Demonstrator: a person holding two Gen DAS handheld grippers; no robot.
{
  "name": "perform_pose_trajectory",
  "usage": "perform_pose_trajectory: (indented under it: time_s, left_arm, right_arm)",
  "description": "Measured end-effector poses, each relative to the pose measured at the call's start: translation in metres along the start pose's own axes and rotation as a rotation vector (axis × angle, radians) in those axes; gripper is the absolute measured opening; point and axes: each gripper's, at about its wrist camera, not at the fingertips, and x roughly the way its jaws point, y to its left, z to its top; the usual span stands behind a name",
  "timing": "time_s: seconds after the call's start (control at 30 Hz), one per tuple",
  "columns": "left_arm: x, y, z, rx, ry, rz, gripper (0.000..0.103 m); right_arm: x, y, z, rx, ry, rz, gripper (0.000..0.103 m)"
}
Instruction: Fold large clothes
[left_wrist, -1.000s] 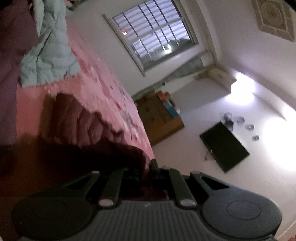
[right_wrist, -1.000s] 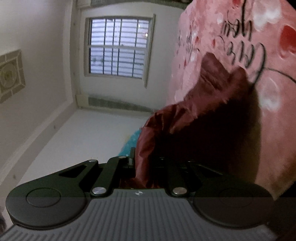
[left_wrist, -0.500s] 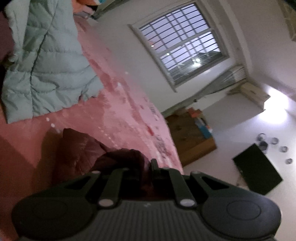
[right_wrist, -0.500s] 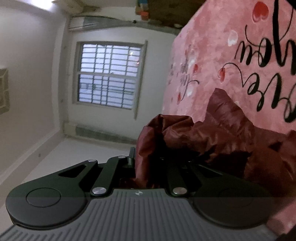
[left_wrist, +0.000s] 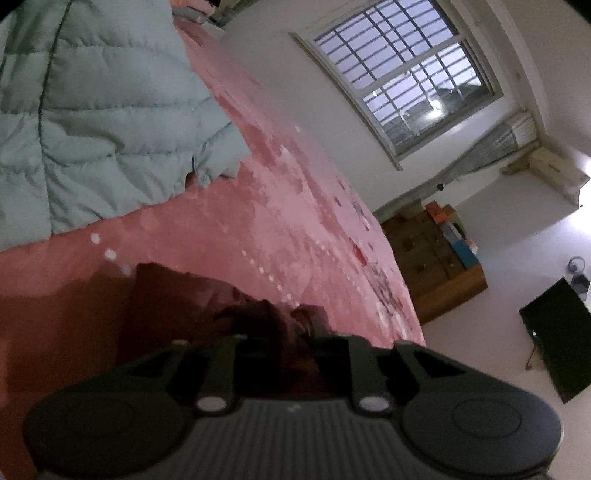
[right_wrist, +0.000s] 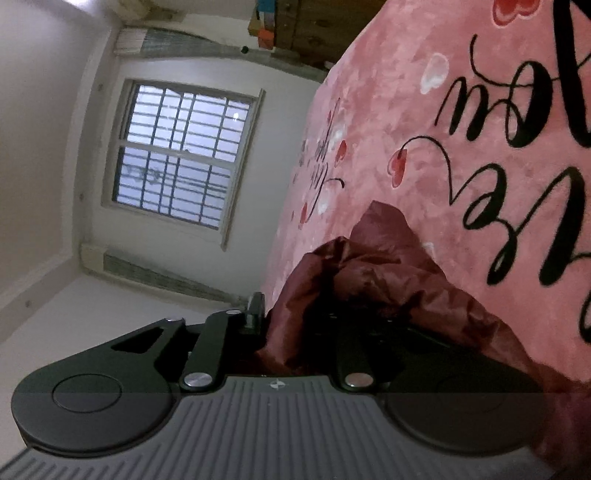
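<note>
Left wrist view: left gripper (left_wrist: 284, 332) low centre, jaws opening around bunched maroon garment (left_wrist: 207, 295) lying just ahead on pink bedspread (left_wrist: 280, 221); mint puffer jacket (left_wrist: 92, 122) upper left, well apart

Right wrist view: right gripper (right_wrist: 295, 317) low centre, jaws opening, maroon garment (right_wrist: 373, 266) crumpled between them, trailing toward lower right over lettered bedspread (right_wrist: 480, 110); both grippers equally at the cloth

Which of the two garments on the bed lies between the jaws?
The dark maroon garment, bunched right at the left gripper; the pale green quilted jacket lies farther off, untouched.
</note>
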Motion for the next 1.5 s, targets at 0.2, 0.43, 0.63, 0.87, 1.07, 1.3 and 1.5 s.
perform_pose_trajectory:
  time_s: [0.2, 0.43, 0.63, 0.87, 1.07, 1.3, 1.5]
  left_arm:
    - [-0.026, -0.003, 0.016, -0.015, -0.116, 0.007, 0.079]
    - [-0.077, -0.027, 0.018, 0.118, -0.205, 0.057, 0.081]
    - [-0.06, -0.074, -0.034, 0.366, -0.065, -0.004, 0.081]
    - [0.013, -0.111, -0.082, 0.556, 0.143, -0.059, 0.079]
    - [0.05, -0.105, -0.09, 0.643, 0.174, 0.04, 0.077]
    - [0.054, -0.06, -0.069, 0.606, 0.064, 0.247, 0.045]
    - [0.044, -0.046, -0.08, 0.661, 0.012, 0.269, 0.041]
  right_arm:
    - [-0.001, 0.001, 0.01, -0.037, -0.029, -0.012, 0.063]
    - [-0.006, 0.011, 0.016, -0.115, -0.088, -0.026, 0.102]
    - [0.005, 0.038, 0.015, -0.233, -0.049, 0.022, 0.102]
    - [0.062, 0.075, -0.027, -0.445, 0.403, 0.067, 0.101]
    - [0.096, 0.061, -0.063, -0.603, 0.599, -0.071, 0.099]
    - [0.103, 0.057, -0.062, -0.877, 0.354, -0.292, 0.089]
    - [0.114, 0.045, -0.052, -0.951, 0.181, -0.422, 0.088]
